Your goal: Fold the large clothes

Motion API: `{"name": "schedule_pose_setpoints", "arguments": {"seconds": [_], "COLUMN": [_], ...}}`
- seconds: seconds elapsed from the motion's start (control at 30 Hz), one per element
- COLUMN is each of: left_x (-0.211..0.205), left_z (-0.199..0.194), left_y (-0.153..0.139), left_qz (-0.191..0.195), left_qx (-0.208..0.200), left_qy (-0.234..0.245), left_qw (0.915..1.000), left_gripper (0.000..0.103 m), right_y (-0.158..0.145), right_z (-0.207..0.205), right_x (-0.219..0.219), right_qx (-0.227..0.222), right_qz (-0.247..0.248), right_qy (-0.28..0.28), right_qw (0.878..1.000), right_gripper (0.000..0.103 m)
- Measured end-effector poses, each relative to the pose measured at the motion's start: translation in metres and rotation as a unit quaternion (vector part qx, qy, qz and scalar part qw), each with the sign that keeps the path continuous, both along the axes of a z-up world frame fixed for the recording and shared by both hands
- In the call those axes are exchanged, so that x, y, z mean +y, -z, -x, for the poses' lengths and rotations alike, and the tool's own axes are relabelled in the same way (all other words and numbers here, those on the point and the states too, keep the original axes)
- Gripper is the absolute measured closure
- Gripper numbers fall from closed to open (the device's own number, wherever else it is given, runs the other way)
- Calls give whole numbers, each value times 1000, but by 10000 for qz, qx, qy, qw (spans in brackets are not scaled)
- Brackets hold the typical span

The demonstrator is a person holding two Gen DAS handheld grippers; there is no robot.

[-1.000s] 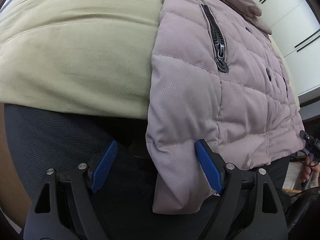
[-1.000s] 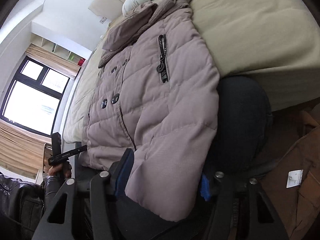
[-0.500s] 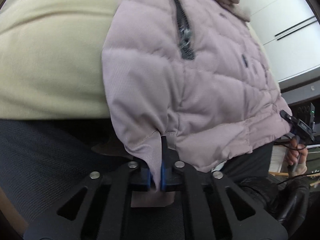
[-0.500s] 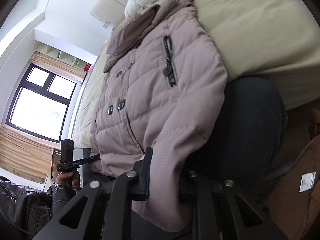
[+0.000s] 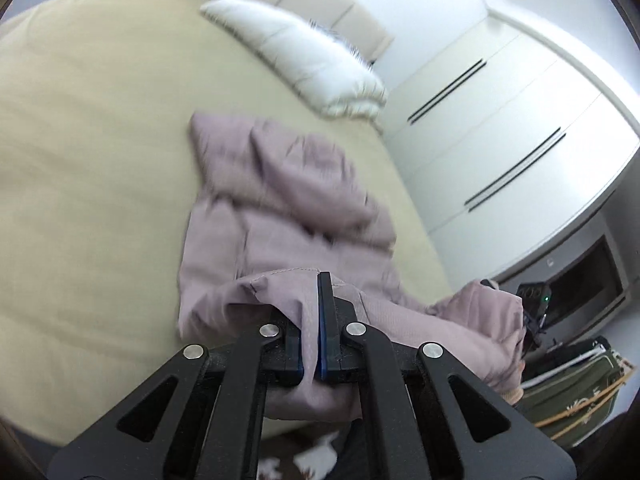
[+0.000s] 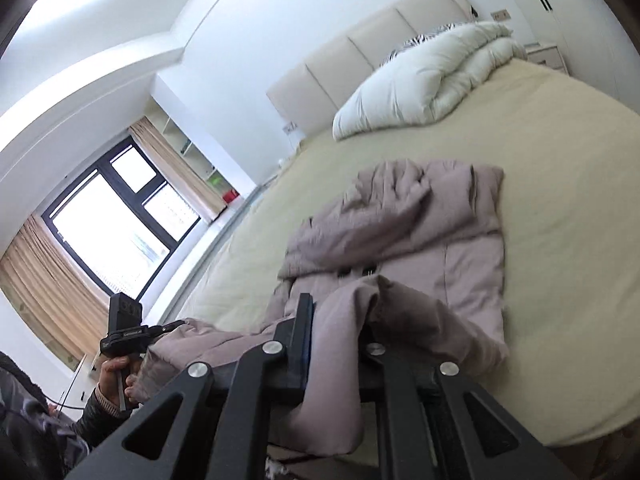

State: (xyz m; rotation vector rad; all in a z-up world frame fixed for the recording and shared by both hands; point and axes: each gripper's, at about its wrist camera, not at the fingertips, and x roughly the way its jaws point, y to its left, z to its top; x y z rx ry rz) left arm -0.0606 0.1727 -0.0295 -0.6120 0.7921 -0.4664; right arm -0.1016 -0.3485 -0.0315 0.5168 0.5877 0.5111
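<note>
A mauve quilted jacket (image 5: 280, 200) lies on a beige bed (image 5: 80, 160), collar end toward the pillows. My left gripper (image 5: 310, 308) is shut on one bottom corner of the hem, which is lifted off the bed edge. In the right wrist view the same jacket (image 6: 440, 232) stretches away from me, and my right gripper (image 6: 336, 320) is shut on the other hem corner, with fabric bunched between the fingers and draped over them. The lower part of the jacket hangs raised between the two grippers.
A white duvet (image 6: 420, 80) and a padded headboard (image 6: 360, 40) sit at the far end. White wardrobes (image 5: 500, 120) line one side, a window (image 6: 108, 232) the other. A person's hand (image 6: 116, 376) holds the other gripper's handle. A green bag (image 5: 572, 396) lies beside the bed.
Both grippers closed on the hem corners hanging over the bed edge, then rose and tilted up, lifting the hem. The views now look across the bed instead of at its side.
</note>
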Motion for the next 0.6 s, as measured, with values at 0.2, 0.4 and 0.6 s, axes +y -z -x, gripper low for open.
{"name": "schedule_pose_setpoints", "arguments": {"seconds": [0.2, 0.4, 0.6], "left_x": [8, 8, 9], "left_z": [-92, -204, -314], "left_y": [-37, -40, 4], "left_qz": [35, -118, -166], "left_qx": [-453, -477, -130], "left_qy": [-303, -573, -856], "left_qw": [9985, 9971, 9961], "left_gripper": [101, 101, 101], "right_y": [-28, -25, 17], "right_z": [-74, -173, -274], "right_x": [-16, -30, -38], "right_qx": [-328, -148, 304], "right_qz": [-133, 122, 336], "right_qy": [693, 1223, 1572], "right_qw": [9970, 9923, 9865], "right_gripper": [91, 91, 92]}}
